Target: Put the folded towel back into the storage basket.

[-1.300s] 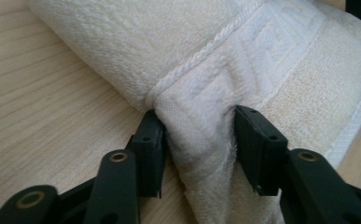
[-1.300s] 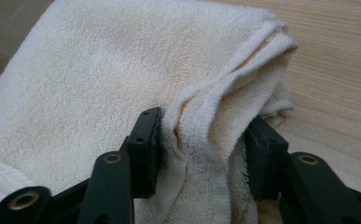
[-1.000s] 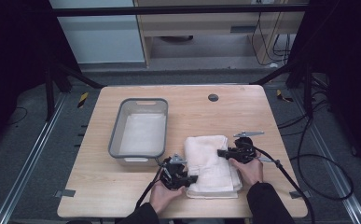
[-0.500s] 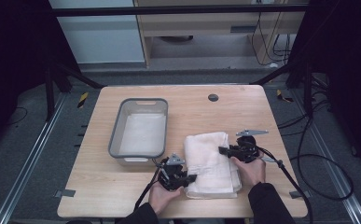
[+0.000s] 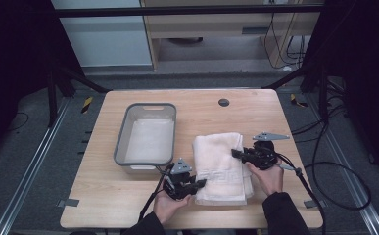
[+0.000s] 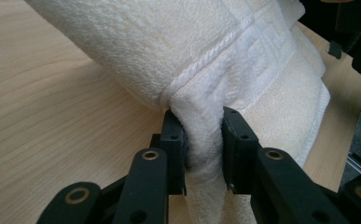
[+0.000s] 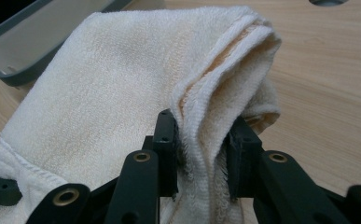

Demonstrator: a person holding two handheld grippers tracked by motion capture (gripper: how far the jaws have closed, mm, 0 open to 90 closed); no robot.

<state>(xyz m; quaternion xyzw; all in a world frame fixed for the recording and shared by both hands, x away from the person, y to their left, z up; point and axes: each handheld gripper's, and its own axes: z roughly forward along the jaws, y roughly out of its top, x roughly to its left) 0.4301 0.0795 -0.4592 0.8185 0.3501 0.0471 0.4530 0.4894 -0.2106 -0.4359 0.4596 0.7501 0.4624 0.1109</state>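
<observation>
A pale wooden desk (image 5: pixel 128 205) stands on dark grey carpet, with metal rails along both sides and a cabinet beyond its far edge. A grey tub (image 5: pixel 148 133) sits left of centre. The folded white towel (image 5: pixel 221 164) lies just right of the tub, its long axis running from the near edge toward the far edge. The left gripper (image 5: pixel 199 183) has its jaws clamped on the towel's near left edge; the right gripper (image 5: pixel 236 153) pinches the right edge farther up. Compared with a second ago, both pinched edges are now lifted off the wood, and the jaws of both have finished closing on the cloth.
</observation>
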